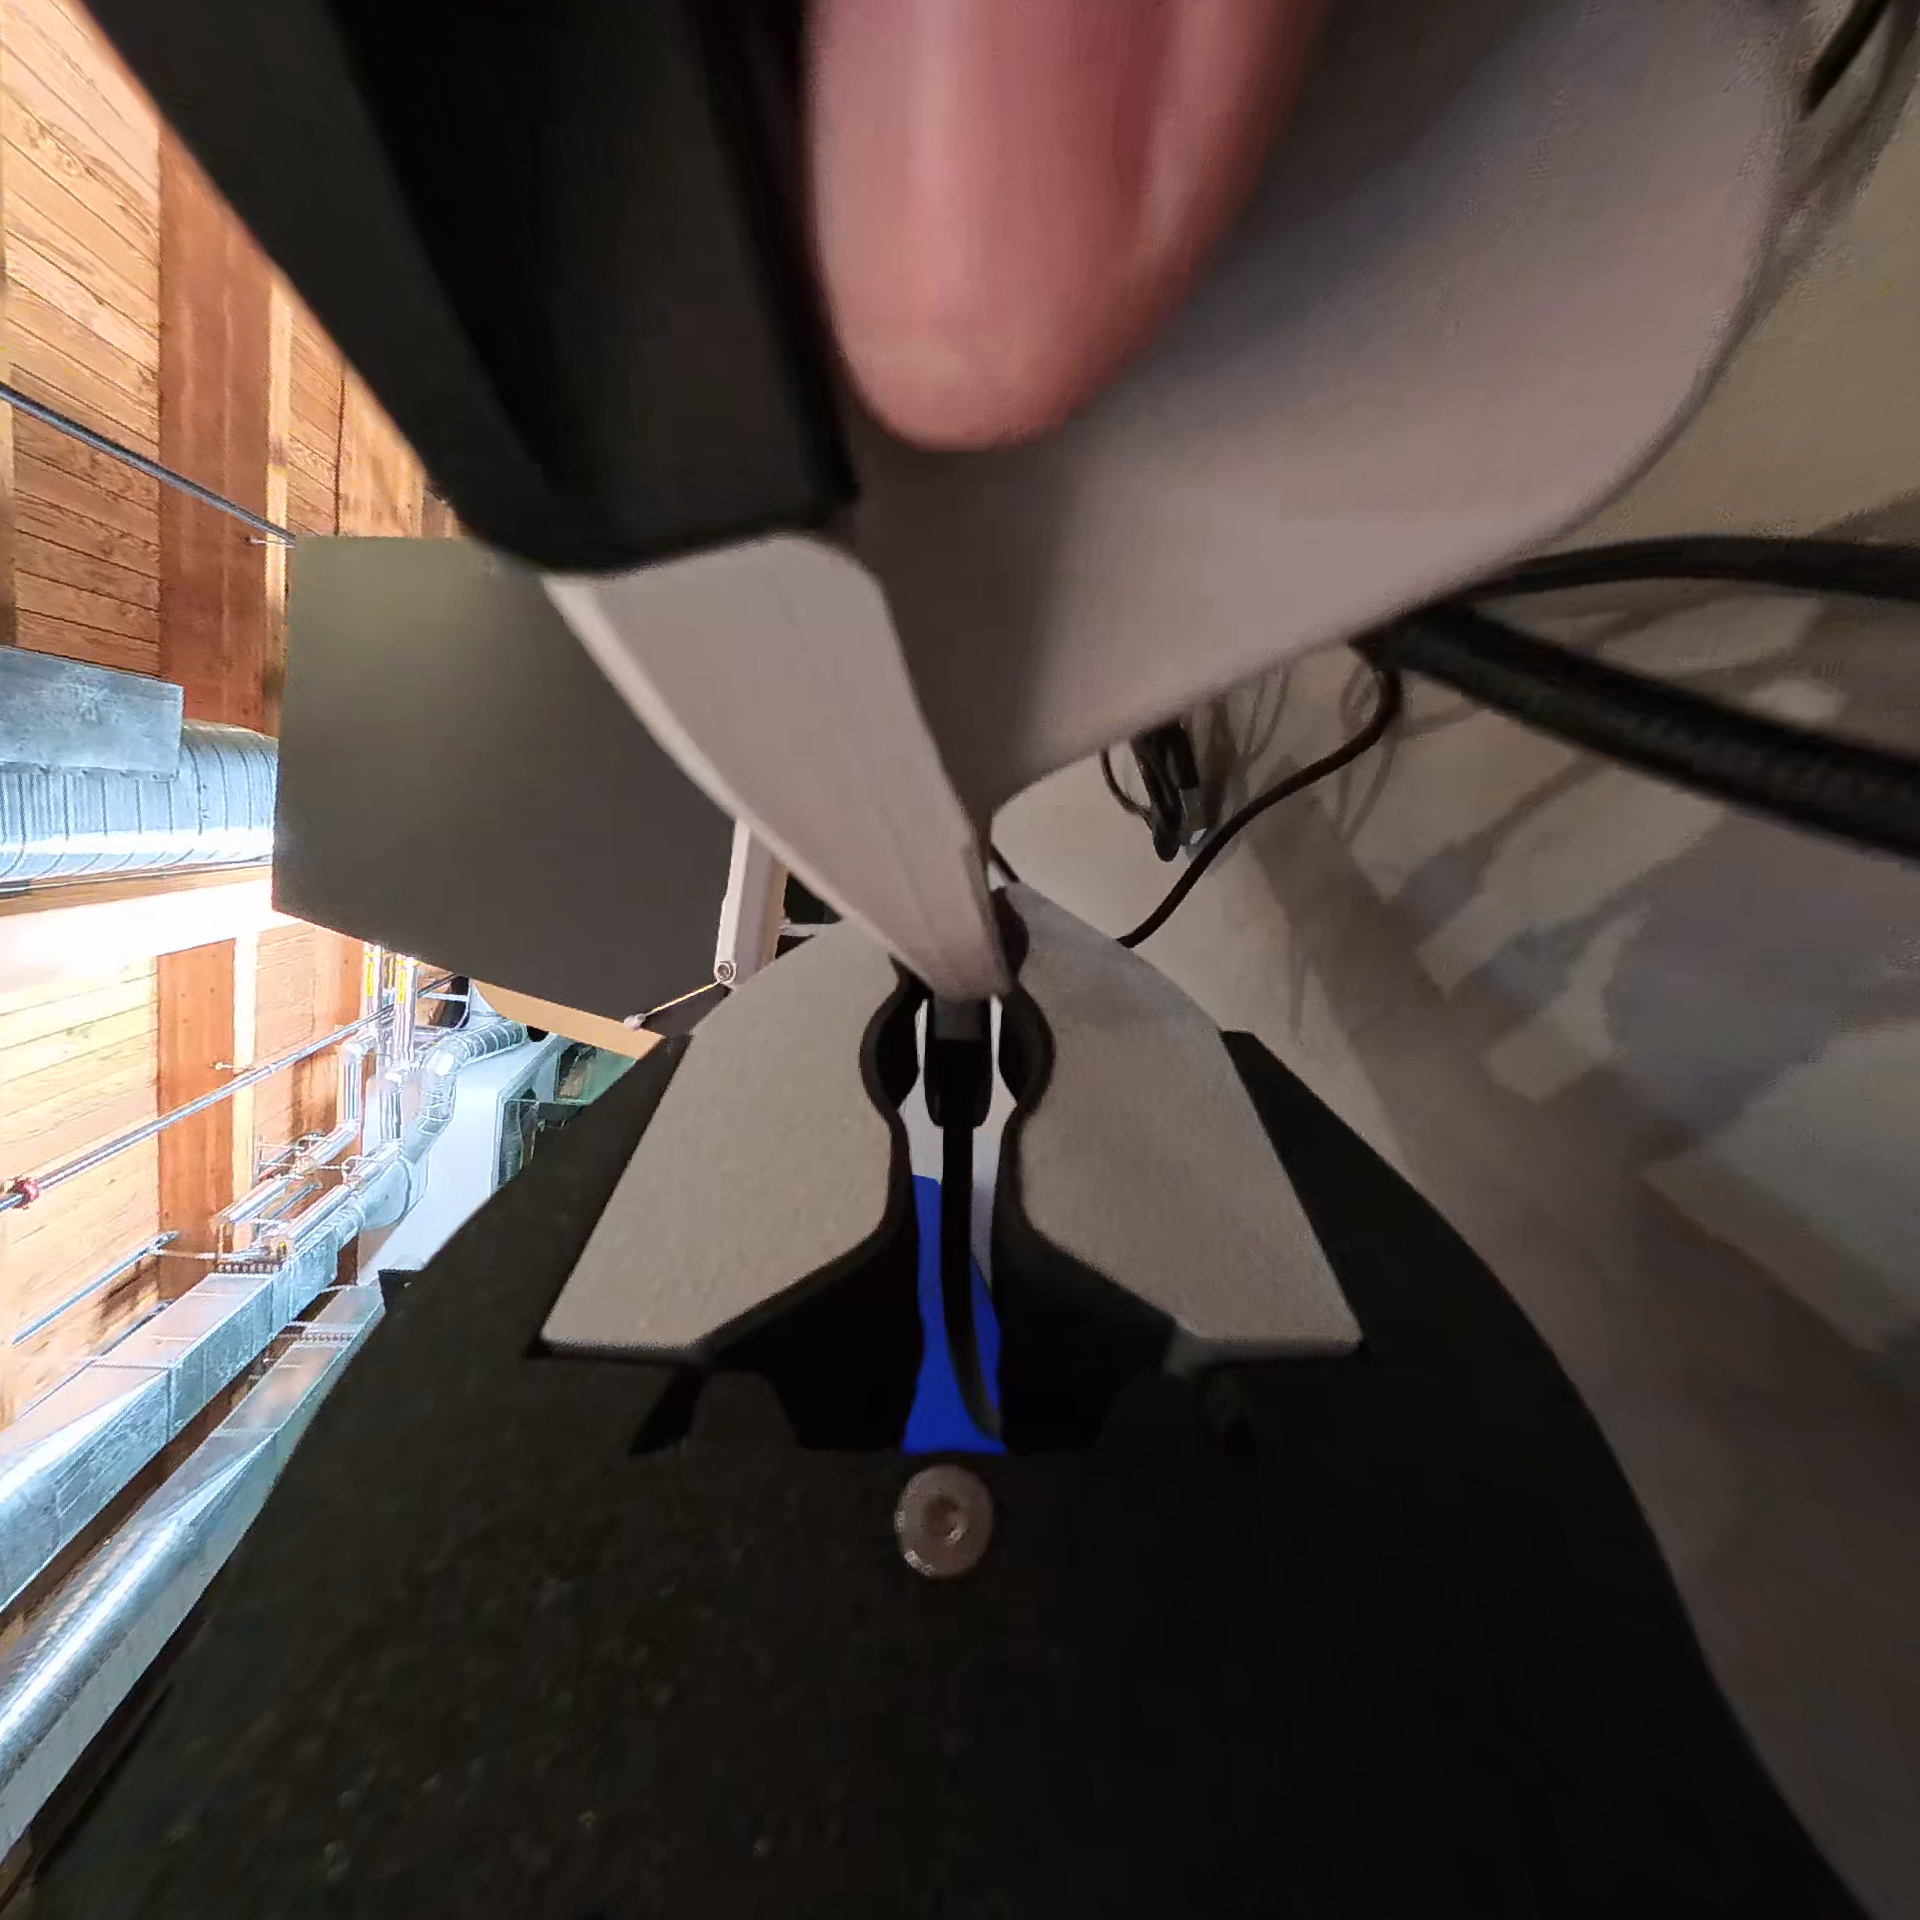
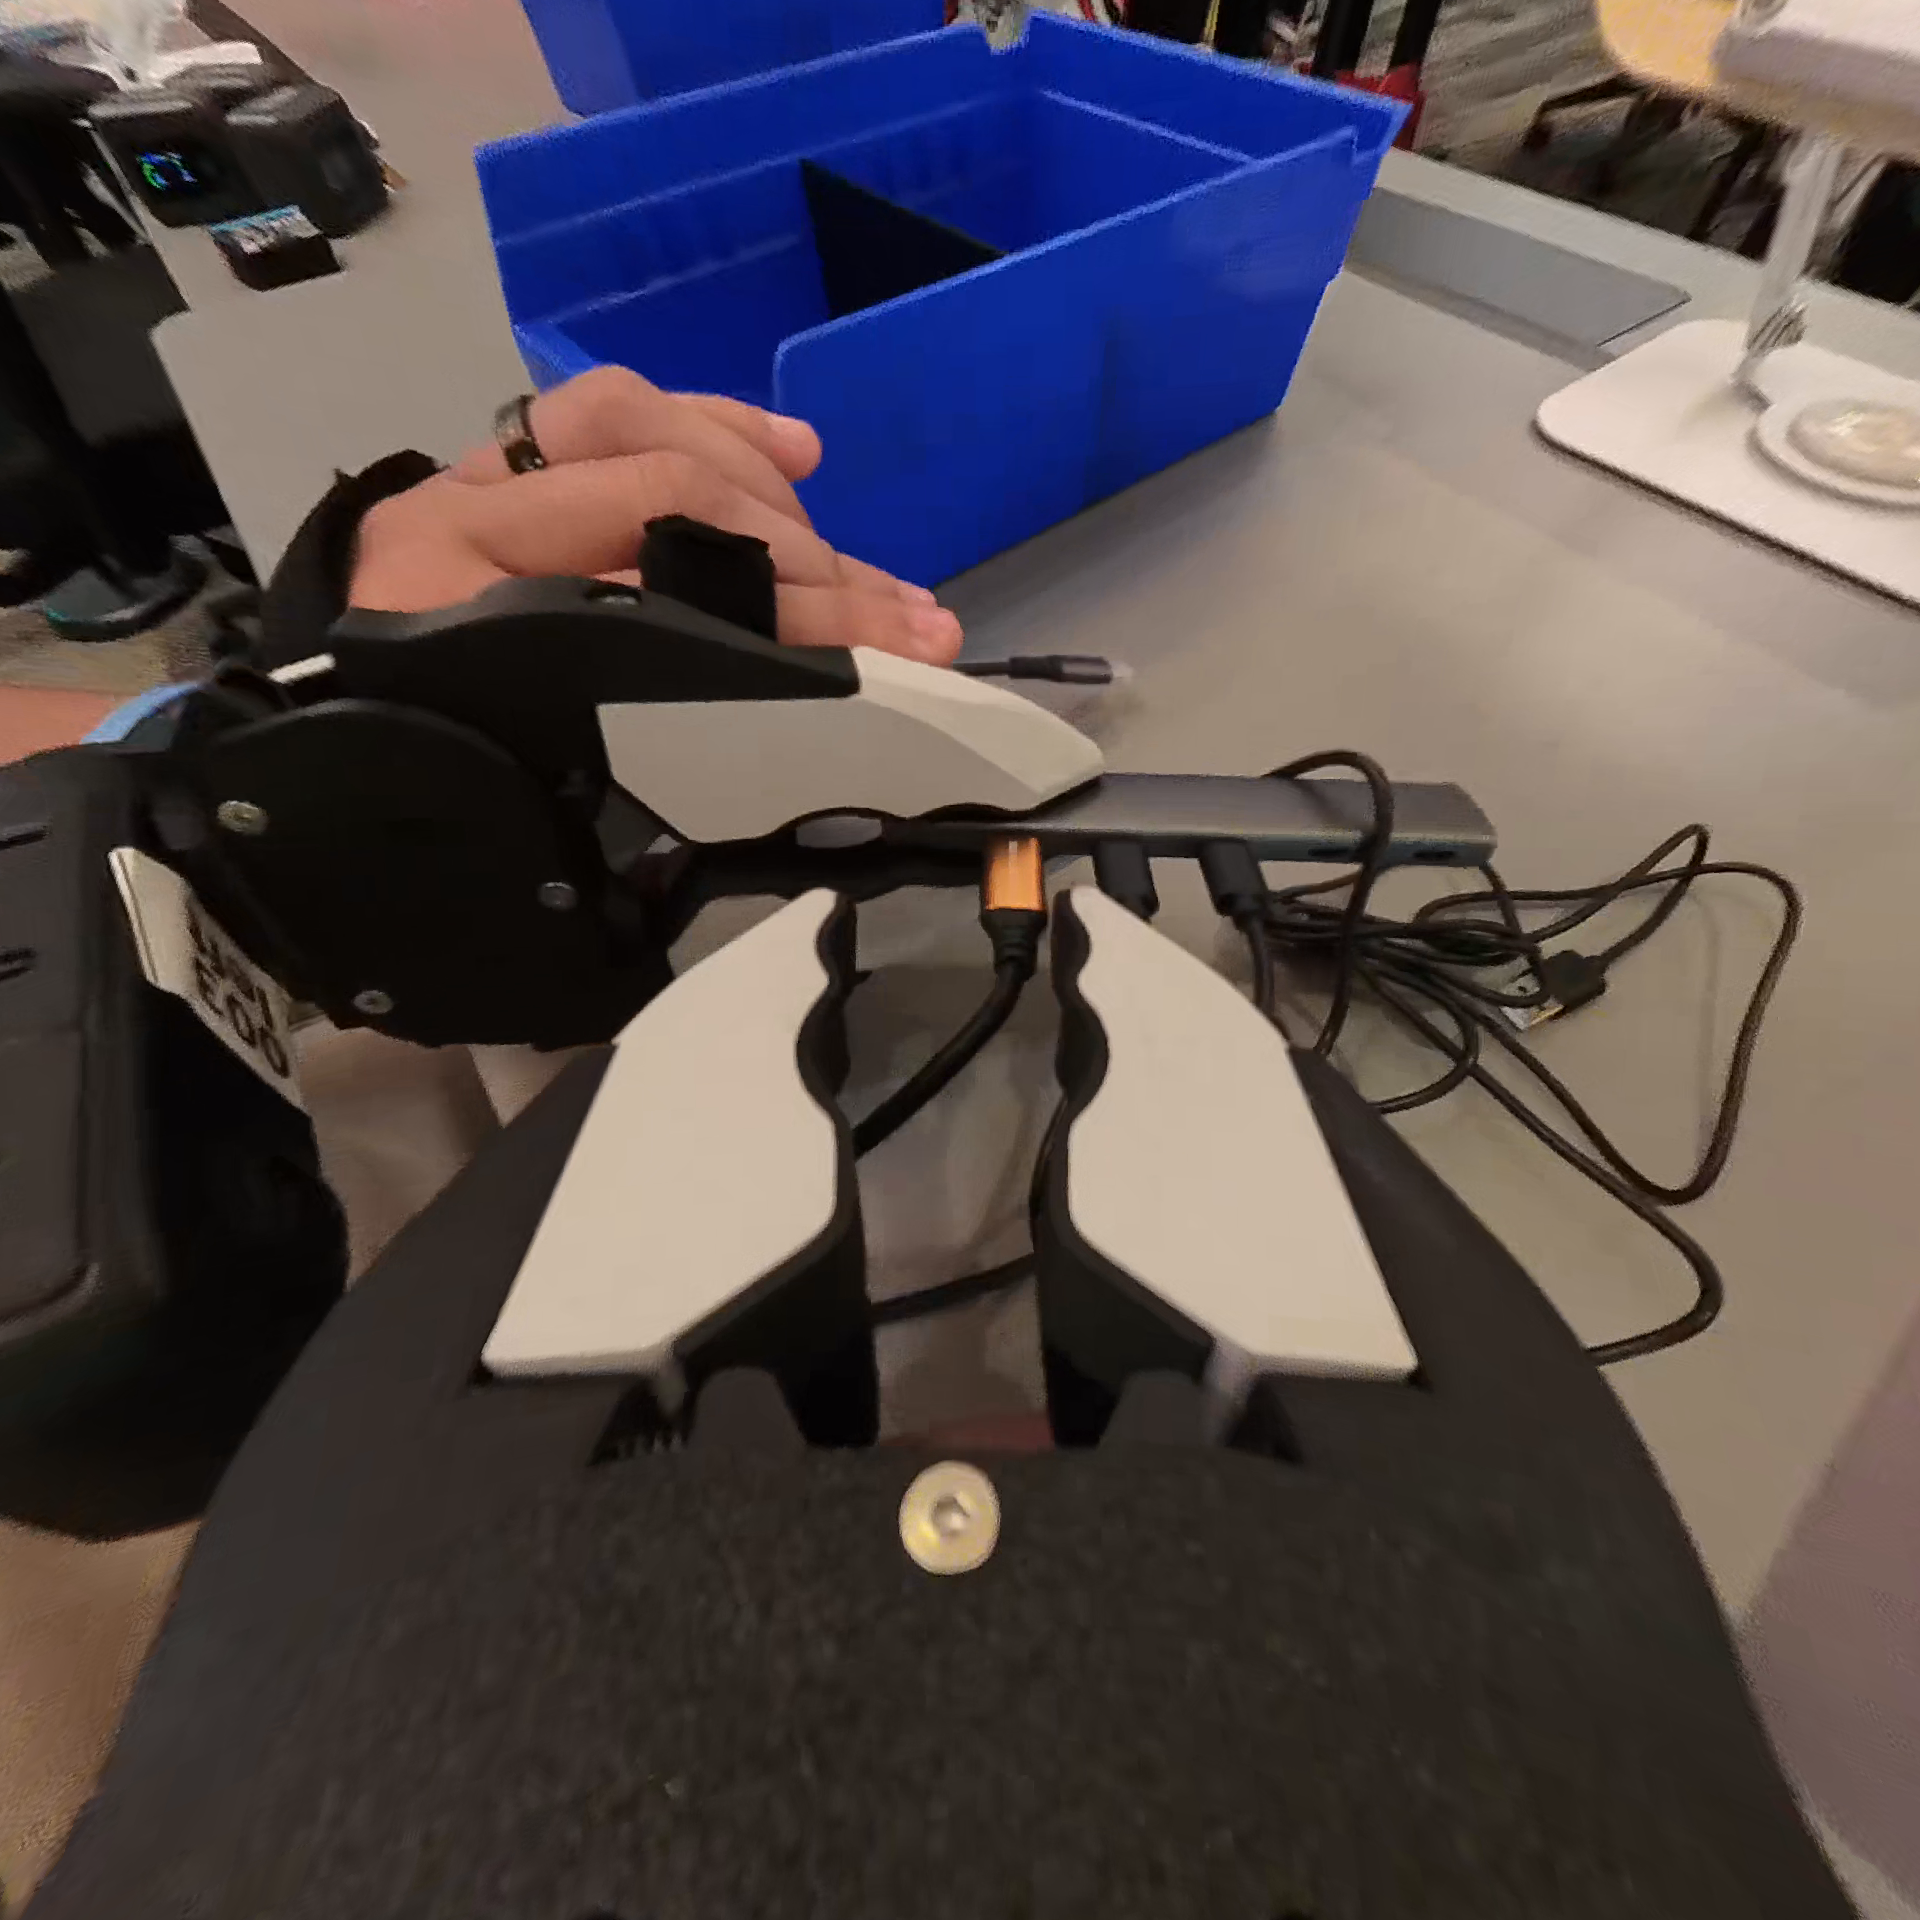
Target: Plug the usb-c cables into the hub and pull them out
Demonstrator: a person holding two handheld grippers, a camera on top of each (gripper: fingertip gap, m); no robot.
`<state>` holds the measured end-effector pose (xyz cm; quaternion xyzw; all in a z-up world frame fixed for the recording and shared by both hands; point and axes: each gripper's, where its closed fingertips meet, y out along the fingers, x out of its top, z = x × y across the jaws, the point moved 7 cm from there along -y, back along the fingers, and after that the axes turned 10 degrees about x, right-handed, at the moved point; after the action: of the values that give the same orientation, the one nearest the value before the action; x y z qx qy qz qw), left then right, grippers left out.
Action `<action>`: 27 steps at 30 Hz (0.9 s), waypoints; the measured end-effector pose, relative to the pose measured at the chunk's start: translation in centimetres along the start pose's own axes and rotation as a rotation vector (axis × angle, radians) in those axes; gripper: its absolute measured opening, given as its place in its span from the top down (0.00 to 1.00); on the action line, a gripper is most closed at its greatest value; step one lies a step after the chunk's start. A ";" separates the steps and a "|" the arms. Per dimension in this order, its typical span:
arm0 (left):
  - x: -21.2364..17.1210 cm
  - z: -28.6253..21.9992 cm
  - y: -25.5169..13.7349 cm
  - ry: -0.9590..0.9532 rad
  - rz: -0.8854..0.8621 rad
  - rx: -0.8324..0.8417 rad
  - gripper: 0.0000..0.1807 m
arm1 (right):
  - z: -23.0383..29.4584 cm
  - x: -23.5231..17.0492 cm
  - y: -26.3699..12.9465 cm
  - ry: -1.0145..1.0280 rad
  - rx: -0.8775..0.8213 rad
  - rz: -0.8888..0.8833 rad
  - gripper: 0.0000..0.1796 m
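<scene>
Starting at the left of the right wrist view, the left gripper [image 2: 935,810] is seen clamped on the end of the grey hub [image 2: 1299,810] at mid-frame, three cables being plugged into its near edge, while the orange-collared cable [image 2: 1010,883] is straddled, untouched, by the wide-parted right gripper [image 2: 951,914].

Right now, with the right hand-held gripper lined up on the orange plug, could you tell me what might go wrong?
1. The right hand-held gripper is open around the orange-collared plug; the black plug sits right beside one finger, so closing could catch it too.
2. The left hand-held gripper holds only one end of the hub, so pulling may twist it.
3. The loose black cables lie tangled and could drag.
</scene>
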<state>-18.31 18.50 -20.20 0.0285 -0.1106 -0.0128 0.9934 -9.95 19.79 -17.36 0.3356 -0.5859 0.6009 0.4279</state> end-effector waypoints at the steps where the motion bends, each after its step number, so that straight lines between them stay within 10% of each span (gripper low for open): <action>1: 0.0 0.1 0.0 -0.008 0.000 0.004 0.95 | 0.1 0.0 0.1 -0.021 -0.026 -0.005 0.81; 27: 0.9 0.7 0.5 -0.225 0.017 -0.060 0.94 | -1.0 0.1 -1.3 -0.074 -0.087 -0.046 0.93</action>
<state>-17.63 18.93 -19.28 -0.0039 -0.2212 -0.0106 0.9752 -8.68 20.73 -16.83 0.3523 -0.6188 0.5520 0.4339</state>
